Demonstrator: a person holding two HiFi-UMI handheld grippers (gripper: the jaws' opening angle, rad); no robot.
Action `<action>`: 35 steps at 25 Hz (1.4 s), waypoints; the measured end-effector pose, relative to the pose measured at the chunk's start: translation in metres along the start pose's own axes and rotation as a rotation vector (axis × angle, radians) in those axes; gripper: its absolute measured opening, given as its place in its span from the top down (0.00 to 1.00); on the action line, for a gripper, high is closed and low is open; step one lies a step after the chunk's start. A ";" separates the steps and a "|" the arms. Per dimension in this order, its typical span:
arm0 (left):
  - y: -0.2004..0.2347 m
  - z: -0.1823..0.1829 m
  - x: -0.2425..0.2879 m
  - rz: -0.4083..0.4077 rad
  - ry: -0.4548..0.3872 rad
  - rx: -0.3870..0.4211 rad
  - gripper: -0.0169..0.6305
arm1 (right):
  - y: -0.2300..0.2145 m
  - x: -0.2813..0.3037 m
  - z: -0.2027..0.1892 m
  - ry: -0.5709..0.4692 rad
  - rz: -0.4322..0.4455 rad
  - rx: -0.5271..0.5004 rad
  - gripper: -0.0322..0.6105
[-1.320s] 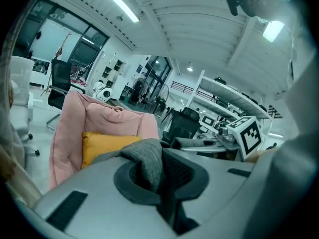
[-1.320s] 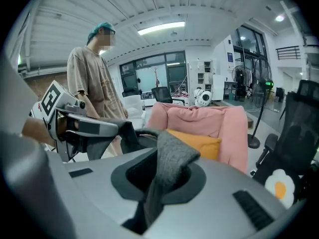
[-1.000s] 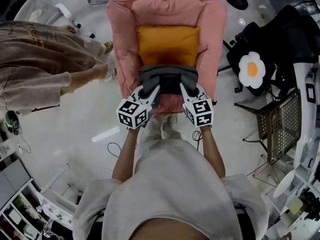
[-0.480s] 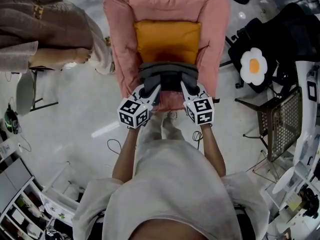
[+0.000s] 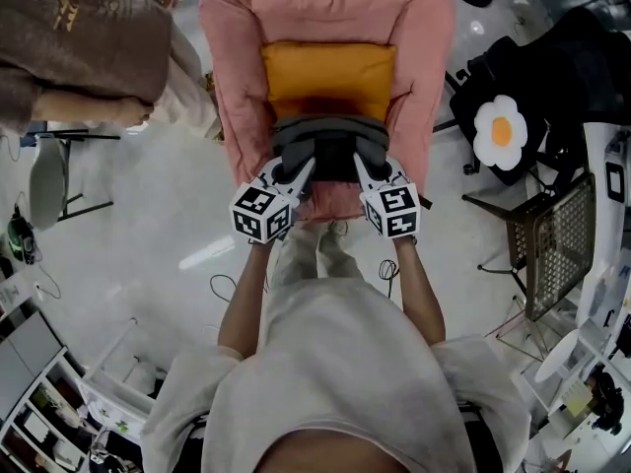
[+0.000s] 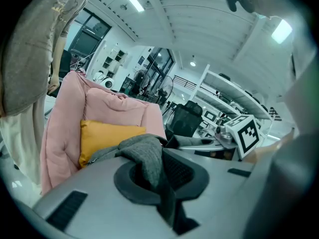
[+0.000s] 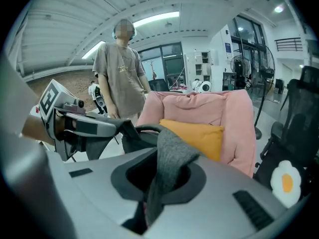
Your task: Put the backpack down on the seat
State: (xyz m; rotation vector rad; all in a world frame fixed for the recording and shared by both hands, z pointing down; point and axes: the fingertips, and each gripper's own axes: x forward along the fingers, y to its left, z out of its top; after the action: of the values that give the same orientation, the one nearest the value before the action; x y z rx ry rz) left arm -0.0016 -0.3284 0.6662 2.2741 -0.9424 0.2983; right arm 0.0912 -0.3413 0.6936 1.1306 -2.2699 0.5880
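A grey backpack [image 5: 330,149] hangs at the front edge of the pink armchair [image 5: 233,87], just below its orange cushion [image 5: 328,77]. My left gripper [image 5: 287,174] is shut on the bag's left side and my right gripper [image 5: 366,172] on its right side. In the left gripper view a fold of grey backpack fabric [image 6: 148,156] is pinched between the jaws, with the armchair [image 6: 67,113] beyond. In the right gripper view, grey fabric [image 7: 169,166] is likewise clamped in the jaws. The seat under the bag is mostly hidden.
A person in a brown top [image 5: 84,42] stands left of the armchair. At the right are a black chair with an egg-shaped cushion [image 5: 501,134] and a wire-mesh chair [image 5: 555,244]. A cable [image 5: 229,290] lies on the floor by my feet.
Both grippers and the backpack have sunk slightly toward the armchair. The person on the left has moved toward the picture's top left.
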 end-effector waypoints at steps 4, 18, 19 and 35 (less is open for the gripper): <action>0.008 0.006 0.008 0.004 0.007 0.007 0.93 | -0.007 0.009 0.005 0.000 -0.004 0.002 0.91; 0.046 0.026 0.048 0.027 0.035 0.047 0.93 | -0.041 0.054 0.022 -0.005 -0.014 -0.002 0.91; 0.049 0.027 0.050 0.029 0.037 0.049 0.93 | -0.043 0.057 0.023 -0.004 -0.015 0.000 0.91; 0.080 0.041 0.080 0.067 0.064 0.067 0.92 | -0.068 0.095 0.037 0.007 -0.011 0.015 0.89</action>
State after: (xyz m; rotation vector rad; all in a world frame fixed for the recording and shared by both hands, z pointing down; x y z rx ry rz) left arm -0.0013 -0.4418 0.7078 2.2820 -0.9905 0.4350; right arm 0.0887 -0.4566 0.7353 1.1463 -2.2553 0.6044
